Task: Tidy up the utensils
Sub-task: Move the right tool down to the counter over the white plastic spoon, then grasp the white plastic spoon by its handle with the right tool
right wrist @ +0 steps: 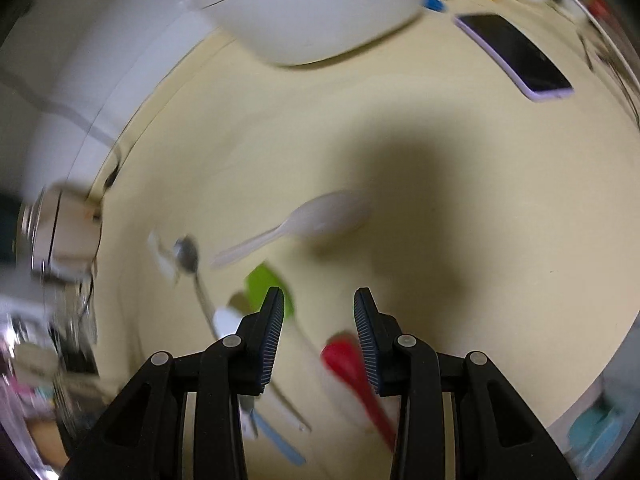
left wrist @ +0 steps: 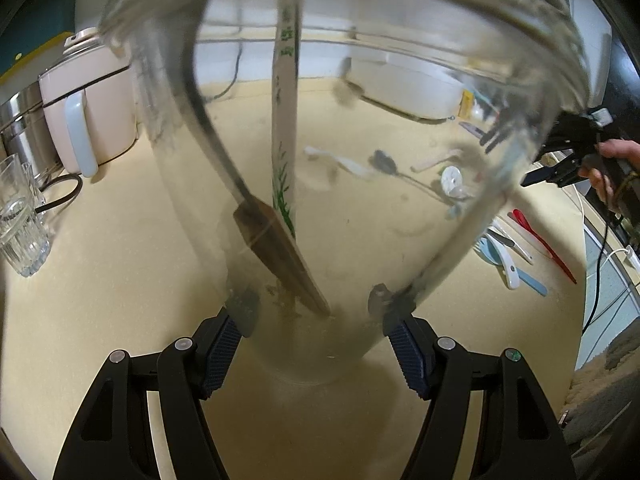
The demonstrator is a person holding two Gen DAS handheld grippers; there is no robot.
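Meanwhile the left hand-held gripper (left wrist: 316, 330) clamps the glass jar (left wrist: 340, 152), and the right hand-held gripper (right wrist: 319, 300) hangs unclenched above a red spoon (right wrist: 352, 376).

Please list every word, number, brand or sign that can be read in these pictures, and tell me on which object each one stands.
None can be read.
Green marks on the white utensil inside the glass jar: blurred, not legible.
White round object on the counter: faint marks, too small.
Phone: screen dark, no text.

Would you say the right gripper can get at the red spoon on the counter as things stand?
Probably yes. The right gripper has open, empty jaws above the red spoon, which lies bare on the counter with nothing over it. The picture is blurred, so alignment is uncertain.
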